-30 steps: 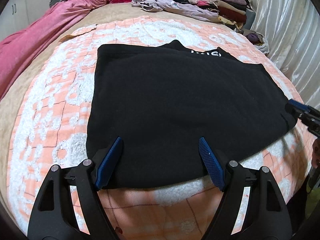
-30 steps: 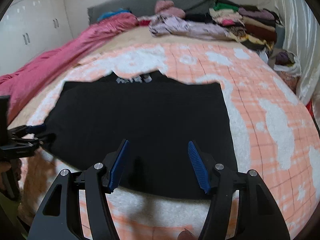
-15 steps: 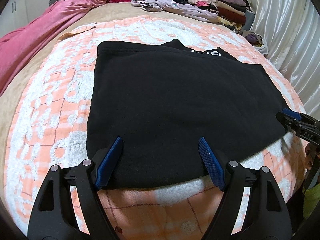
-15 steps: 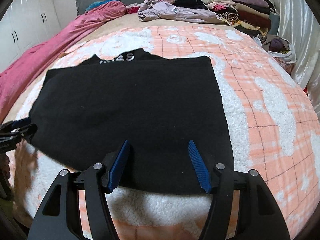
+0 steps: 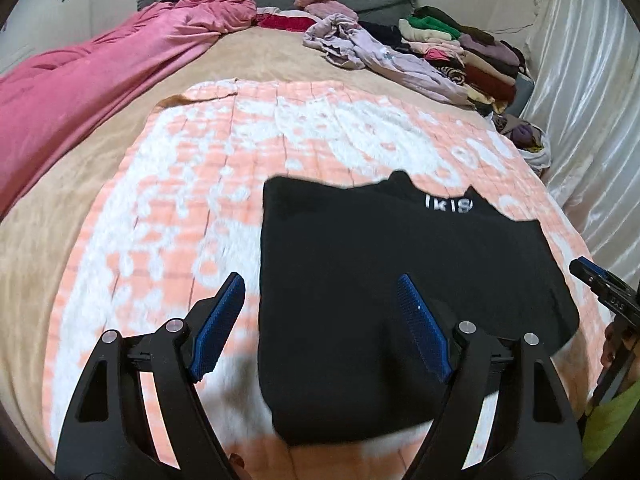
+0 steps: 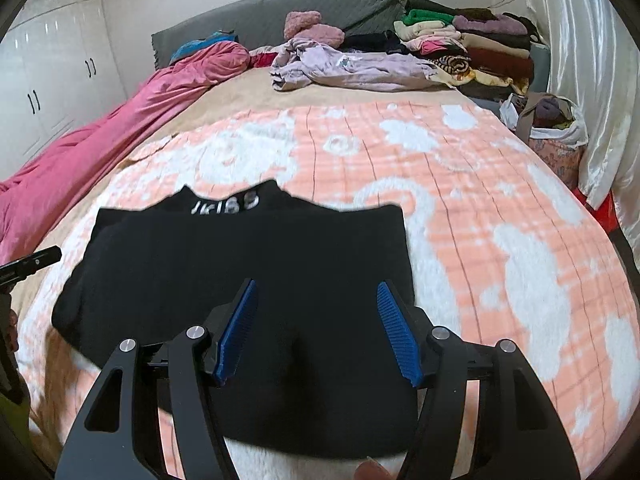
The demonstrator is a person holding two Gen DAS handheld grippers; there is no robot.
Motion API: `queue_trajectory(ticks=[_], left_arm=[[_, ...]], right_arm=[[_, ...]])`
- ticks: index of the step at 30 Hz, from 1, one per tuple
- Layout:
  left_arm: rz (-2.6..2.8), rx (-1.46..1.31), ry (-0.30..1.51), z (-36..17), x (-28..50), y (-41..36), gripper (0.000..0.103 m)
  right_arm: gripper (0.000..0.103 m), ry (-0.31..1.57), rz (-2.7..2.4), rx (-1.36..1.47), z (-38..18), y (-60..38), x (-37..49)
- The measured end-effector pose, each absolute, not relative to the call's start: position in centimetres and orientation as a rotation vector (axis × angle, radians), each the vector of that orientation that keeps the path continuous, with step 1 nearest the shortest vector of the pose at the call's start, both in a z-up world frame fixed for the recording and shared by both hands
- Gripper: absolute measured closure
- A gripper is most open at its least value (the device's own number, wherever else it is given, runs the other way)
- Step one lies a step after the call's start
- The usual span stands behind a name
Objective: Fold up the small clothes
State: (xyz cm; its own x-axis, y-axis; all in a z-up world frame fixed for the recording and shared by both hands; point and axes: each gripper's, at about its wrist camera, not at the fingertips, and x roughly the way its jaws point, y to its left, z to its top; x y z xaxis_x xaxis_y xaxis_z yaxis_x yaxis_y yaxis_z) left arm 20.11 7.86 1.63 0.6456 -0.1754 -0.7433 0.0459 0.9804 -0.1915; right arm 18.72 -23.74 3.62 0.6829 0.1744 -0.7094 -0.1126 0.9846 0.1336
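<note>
A wide bed point(image 6: 360, 92) carries an orange-and-white blanket point(image 6: 500, 216), and the black garment point(image 6: 248, 256) lies flat on its near part, collar at the far edge. The left claw point(image 5: 320, 320) and right claw point(image 6: 316, 320) both hang over the near hem, fingers spread apart, holding nothing. To fold it well, I would pinch the two near corners evenly and carry them straight toward the collar.

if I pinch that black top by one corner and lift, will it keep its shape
Probably not. The black fleece-like top lies limp, hugging the peach-and-white blanket, so it should droop. Its fuzzy surface likely grips the open right tongs well.
</note>
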Motion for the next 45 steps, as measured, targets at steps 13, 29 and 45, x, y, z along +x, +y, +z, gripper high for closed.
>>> queue_trajectory(ticks=[13,29,45], left_arm=[[-0.199,-0.118,0.949,-0.4,27.2,4.9,0.030],[-0.175,-0.133,1.004,-3.9,29.5,6.4,0.027],[-0.181,-0.073,0.940,0.1,25.6,4.7,0.014]], right_arm=[[0.042,0.850,0.161,0.055,2.2,-23.2,24.3],[0.041,0.995,0.087,0.141,-2.7,-25.5,28.4],[0.013,0.875,0.145,0.158,1.8,-25.2,24.4]])
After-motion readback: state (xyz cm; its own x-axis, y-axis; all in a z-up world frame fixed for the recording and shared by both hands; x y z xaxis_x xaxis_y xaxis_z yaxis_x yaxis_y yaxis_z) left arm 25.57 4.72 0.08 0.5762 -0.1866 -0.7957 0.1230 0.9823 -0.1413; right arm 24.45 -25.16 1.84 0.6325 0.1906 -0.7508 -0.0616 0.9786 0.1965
